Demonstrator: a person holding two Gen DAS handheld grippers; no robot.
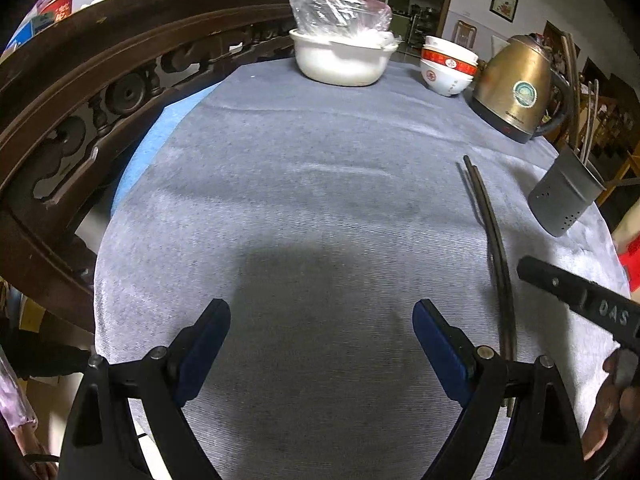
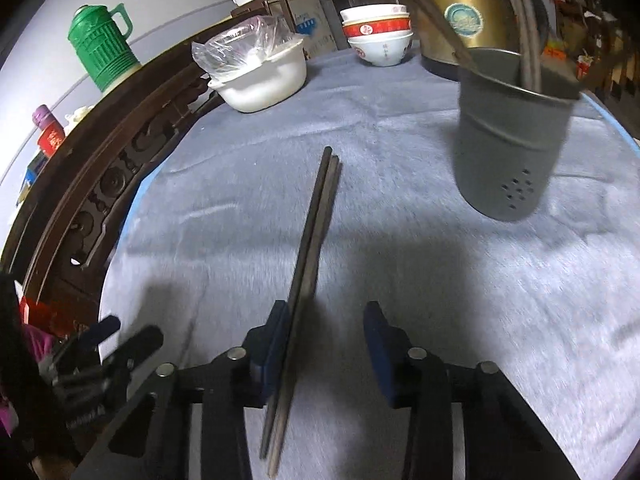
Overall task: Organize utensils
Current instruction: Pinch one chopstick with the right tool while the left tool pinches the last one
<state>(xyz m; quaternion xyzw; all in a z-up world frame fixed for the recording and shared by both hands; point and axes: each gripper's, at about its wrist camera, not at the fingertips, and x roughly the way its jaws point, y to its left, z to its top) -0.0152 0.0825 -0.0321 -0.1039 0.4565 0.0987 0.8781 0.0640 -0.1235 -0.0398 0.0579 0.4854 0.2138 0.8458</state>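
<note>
A pair of dark chopsticks [image 2: 316, 224] lies on the grey cloth, running away from me; it also shows in the left wrist view [image 1: 494, 236]. My right gripper [image 2: 328, 320] is open around its near end, with the left finger [image 2: 276, 332] right against the sticks. A grey perforated utensil holder [image 2: 508, 132] stands at the right with several chopsticks in it; it shows in the left wrist view [image 1: 564, 196] too. My left gripper [image 1: 322, 320] is open and empty over bare cloth, left of the chopsticks.
A white pot with a plastic bag [image 1: 340, 52], stacked red-and-white bowls [image 1: 448, 66] and a gold kettle [image 1: 516, 88] stand at the table's far side. A carved dark wooden chair back [image 1: 100, 92] curves along the left. A green jug [image 2: 102, 48] sits behind it.
</note>
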